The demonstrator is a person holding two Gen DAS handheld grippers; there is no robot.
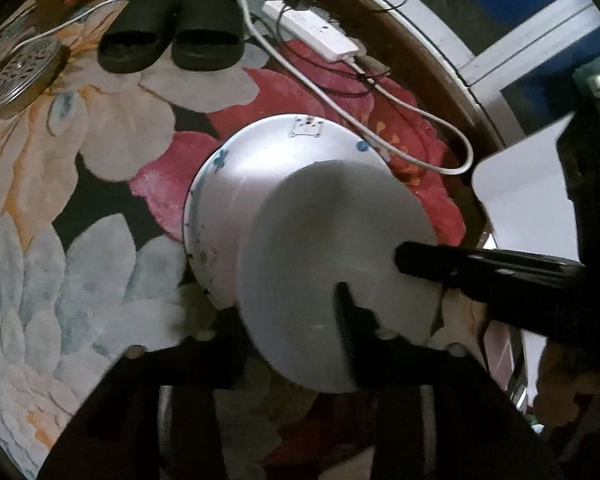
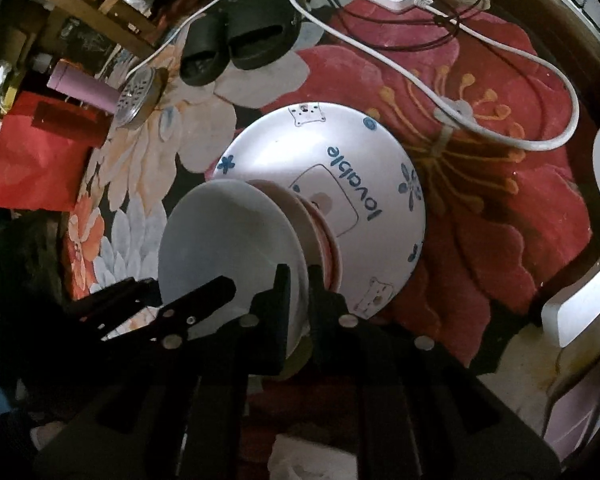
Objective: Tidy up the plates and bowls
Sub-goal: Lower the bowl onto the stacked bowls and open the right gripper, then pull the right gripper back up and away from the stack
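Right claw (image 2: 298, 280) clamped on rim of plain white plate (image 2: 224, 248), held tilted above printed "lovable" bowl (image 2: 380, 184), which lies upside down on floral rug (image 2: 500, 220). Left claw (image 2: 168, 300) apart, gripping nothing, fingers beside plate.

Risk: single-edge pinch, plate may pivot, slip, strike bowl, chip. Power cable (image 2: 500, 92) close by, snag possible.

Count: one white plate, one printed bowl, reddish-rimmed dish (image 2: 332, 240) between them, two slippers (image 2: 236, 40).
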